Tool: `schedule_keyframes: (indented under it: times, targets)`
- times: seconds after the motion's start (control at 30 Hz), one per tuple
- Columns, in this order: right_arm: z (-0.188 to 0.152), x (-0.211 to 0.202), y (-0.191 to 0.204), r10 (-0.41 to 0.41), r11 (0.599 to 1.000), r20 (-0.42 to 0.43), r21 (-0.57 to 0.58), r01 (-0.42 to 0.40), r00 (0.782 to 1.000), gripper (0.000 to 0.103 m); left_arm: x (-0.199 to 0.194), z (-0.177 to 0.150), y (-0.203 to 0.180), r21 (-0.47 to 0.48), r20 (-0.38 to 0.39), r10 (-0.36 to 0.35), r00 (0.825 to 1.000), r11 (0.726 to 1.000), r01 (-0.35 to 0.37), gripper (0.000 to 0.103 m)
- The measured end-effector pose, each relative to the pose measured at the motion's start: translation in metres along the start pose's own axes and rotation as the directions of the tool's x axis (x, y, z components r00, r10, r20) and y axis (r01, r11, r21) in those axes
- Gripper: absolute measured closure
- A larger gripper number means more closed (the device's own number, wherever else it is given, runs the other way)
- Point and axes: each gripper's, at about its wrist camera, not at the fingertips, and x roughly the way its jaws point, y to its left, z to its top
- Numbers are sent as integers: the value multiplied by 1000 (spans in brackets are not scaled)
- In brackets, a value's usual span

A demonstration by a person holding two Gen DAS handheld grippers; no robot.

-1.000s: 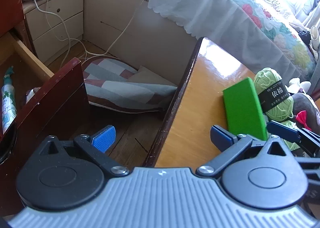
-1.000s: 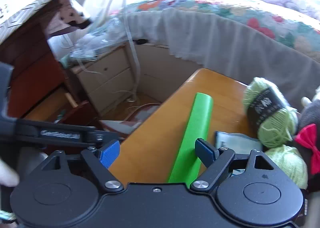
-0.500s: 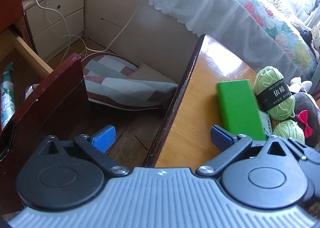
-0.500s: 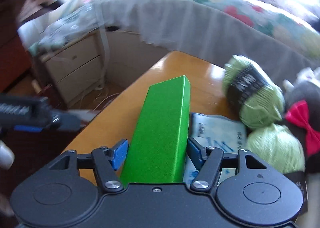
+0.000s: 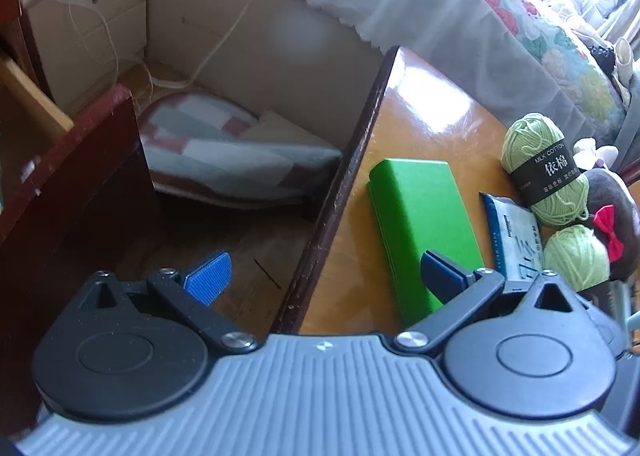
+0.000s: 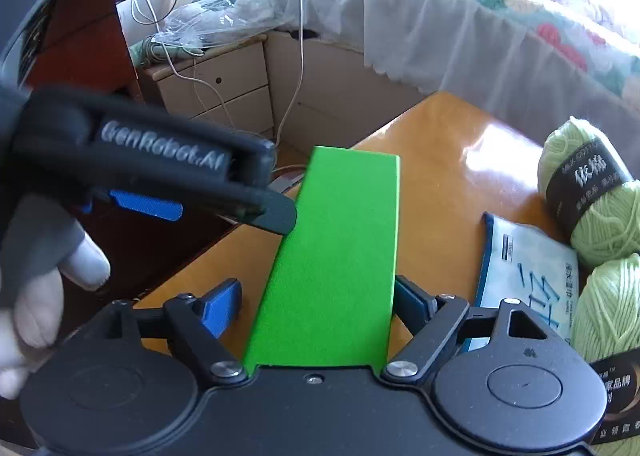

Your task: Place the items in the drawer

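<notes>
The green box (image 6: 332, 256) lies between the fingers of the right hand-held gripper (image 6: 316, 304), which stand slightly wider than the box. The right pad looks to be touching its edge, while a gap shows at the left pad (image 6: 222, 306), so I judge it bracketed rather than firmly pinched. The left wrist view shows the box lying flat on the table (image 5: 424, 96), near the table's left edge, with a white packet (image 5: 512, 232) just beside it at 3 o'clock and balls of green yarn (image 5: 540, 168) beyond that.

The left hand-held gripper (image 5: 324, 272) is wide apart and holds nothing, one finger over the floor, the other over the box's near end.

Risks, as I judge them: closing on the box off-centre could make it swivel and slide toward the table edge. In the right wrist view the left tool's finger sits just at the box's left edge, so the two tools may collide. A lift could also nudge the packet.

The box's long axis runs from 6 toward 12 o'clock in the right wrist view, far end pointing at the bed (image 6: 480, 16). The open drawer (image 5: 92, 152) waits at 9 o'clock.
</notes>
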Motion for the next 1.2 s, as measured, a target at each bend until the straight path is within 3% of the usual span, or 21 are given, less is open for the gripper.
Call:
schedule_keyframes:
  times: [0.03,0.23,0.27,0.3,0.33,0.53,0.8,0.9,1.2]
  targets:
    - [0,-2,1,1,1000,5,7,-1,1000,31,0,0,1,-14,-6,-14,1000,1000,14,0]
    - [-1,-10,8,106,994,21,33,-107,994,33,-1,-1,8,-57,-10,-96,995,994,95,4]
    - [0,-11,8,129,989,26,62,-131,991,33,-2,-2,8,-51,-2,-114,993,992,114,10]
    - [1,-11,9,155,984,32,89,-157,987,33,-4,-2,9,-44,6,-132,991,990,132,28]
    - [2,-9,10,174,978,37,107,-177,984,33,-5,-2,10,-39,13,-149,989,988,149,37]
    - [13,6,19,223,968,17,112,-224,975,33,-14,1,42,-177,47,-174,984,968,179,52]
    - [31,17,27,301,942,38,145,-304,953,33,-34,4,61,-209,118,-153,981,962,175,55]
    - [37,18,32,343,923,60,163,-348,937,33,-48,4,76,-310,107,-160,981,933,185,55]
    - [72,38,91,516,840,112,127,-527,849,33,-111,5,131,-417,212,-28,977,901,117,55]
